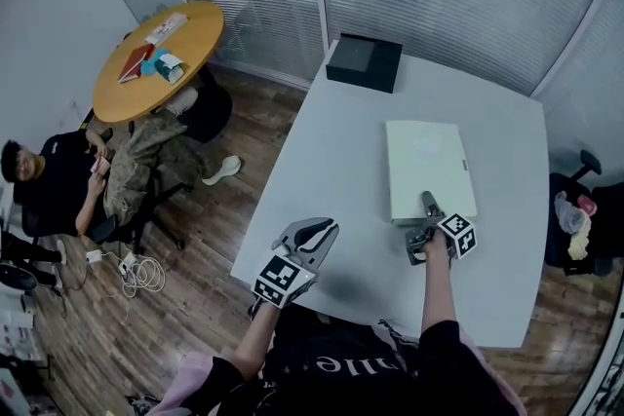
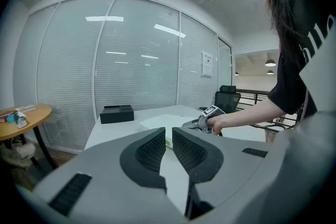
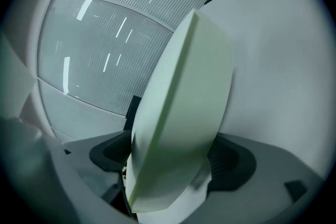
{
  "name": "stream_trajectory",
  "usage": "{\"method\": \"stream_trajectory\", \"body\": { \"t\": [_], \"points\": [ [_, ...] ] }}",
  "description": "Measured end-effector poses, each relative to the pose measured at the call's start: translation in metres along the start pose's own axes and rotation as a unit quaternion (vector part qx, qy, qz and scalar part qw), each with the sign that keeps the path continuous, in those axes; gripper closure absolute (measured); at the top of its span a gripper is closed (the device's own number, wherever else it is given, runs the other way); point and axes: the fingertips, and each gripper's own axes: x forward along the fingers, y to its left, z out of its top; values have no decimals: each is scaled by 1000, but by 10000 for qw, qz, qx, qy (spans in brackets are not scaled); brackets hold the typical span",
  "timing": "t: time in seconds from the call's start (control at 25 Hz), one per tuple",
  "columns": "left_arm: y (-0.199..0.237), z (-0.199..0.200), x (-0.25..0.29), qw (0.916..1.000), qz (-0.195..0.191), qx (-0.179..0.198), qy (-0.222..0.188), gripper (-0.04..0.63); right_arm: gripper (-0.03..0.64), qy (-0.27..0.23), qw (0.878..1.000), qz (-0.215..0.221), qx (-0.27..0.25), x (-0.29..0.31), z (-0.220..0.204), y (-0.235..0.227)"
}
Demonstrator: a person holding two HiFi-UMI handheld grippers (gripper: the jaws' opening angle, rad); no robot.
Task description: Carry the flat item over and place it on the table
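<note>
I had 2 grippers, 1 in each hand. My right gripper (image 1: 426, 208) was at the near edge of the flat box (image 1: 429, 166). Its jaws stood wide apart, with that edge of the box between them. The pads did not seem to squeeze the box, so I think this gripper was open and not holding it. The flat box lay flat on the white table (image 1: 331, 161), on my right side, with its long side pointing away from me. It sat well in from the table edges, so I think it would not tip or slide off. The black box (image 1: 364, 61) was at the far end of the table, well apart from it, so nothing was in the way. My left gripper (image 1: 317, 234) hung over the near left part of the table, well apart from the flat box. Its jaws were almost together and had nothing in them. I think I kept it off to the side because 1 gripper was enough for such a thin, light thing. I think the job was nearly done, and all that was left was to pull my right gripper straight back without bumping the box.
</note>
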Motion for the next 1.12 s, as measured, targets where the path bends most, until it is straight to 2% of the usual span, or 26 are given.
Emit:
{"method": "stream_trajectory", "body": {
  "t": [0.2,0.32,0.48,0.72,0.92,1.12],
  "points": [
    [-2,-3,-3,10000,25,32,21,554,189,-284,9948,-977,45,-12,4,-32],
    [1,-1,-7,10000,74,18,-38,554,189,-491,9929,-1087,-31,-19,15,-34],
    [5,0,-13,9998,165,-21,-115,554,189,-431,9965,-696,-172,-26,18,-17],
    [14,3,-22,9993,140,-98,-322,554,190,-317,9959,0,-844,-53,-2,20],
    [8,5,-27,9989,-41,-127,-447,554,193,-11,9885,745,-1314,-82,-35,57],
    [10,8,-37,9984,-242,2,-509,554,195,255,9738,1473,-1712,-106,-78,102]
  ]
}}
